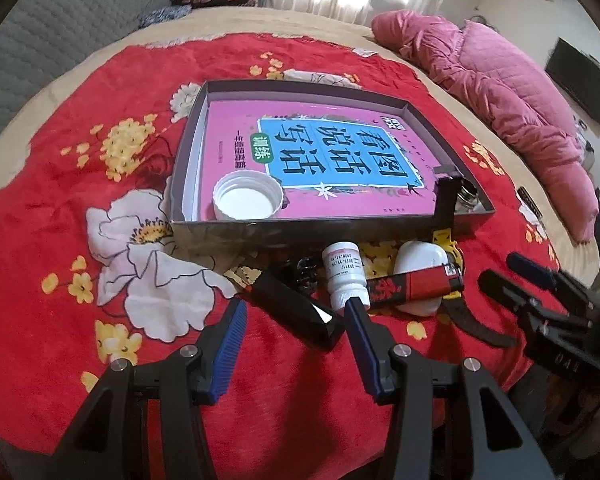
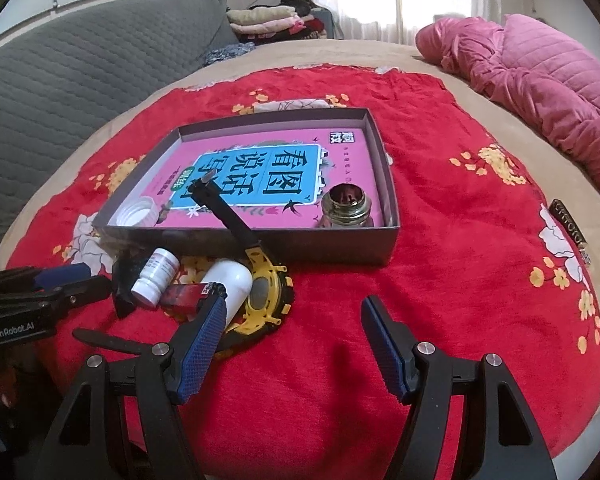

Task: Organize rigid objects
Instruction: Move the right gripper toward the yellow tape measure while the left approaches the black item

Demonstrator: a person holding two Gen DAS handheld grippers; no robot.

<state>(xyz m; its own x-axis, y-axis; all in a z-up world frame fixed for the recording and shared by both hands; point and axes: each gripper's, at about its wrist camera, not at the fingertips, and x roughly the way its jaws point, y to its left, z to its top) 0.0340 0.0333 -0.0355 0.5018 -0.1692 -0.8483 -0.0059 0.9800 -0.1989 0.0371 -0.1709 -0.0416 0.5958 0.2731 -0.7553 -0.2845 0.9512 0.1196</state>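
Grippers first: we saw the left gripper (image 1: 296,320) with jaws parted and nothing pinched, hovering low over the red floral blanket (image 1: 60,184) on the bed, a glossy black case (image 1: 296,312) lying between its fingertips but not pressed. The right gripper (image 2: 292,320) stood wide and empty, angled down beside the yellow watch (image 2: 264,300).

Just past the fingers sat the pile still to be sorted: a small white bottle (image 1: 346,276) lying on its side, a red lighter (image 1: 416,284) touching it, a white oval case (image 1: 420,264) behind, and the watch with one strap leaning up over the box wall. We judged all of these light and stiff. The bottle and the lighter looked smooth and likely to roll or slip, so take them across the middle of the body. The watch is better held by its bezel than by the floppy strap.

Farther on, the shallow grey box (image 1: 236,228) held a pink book, a white lid (image 1: 246,200) and a small glass jar (image 2: 346,208); the jar is fragile.

Beyond lay a pink quilt (image 1: 500,92).
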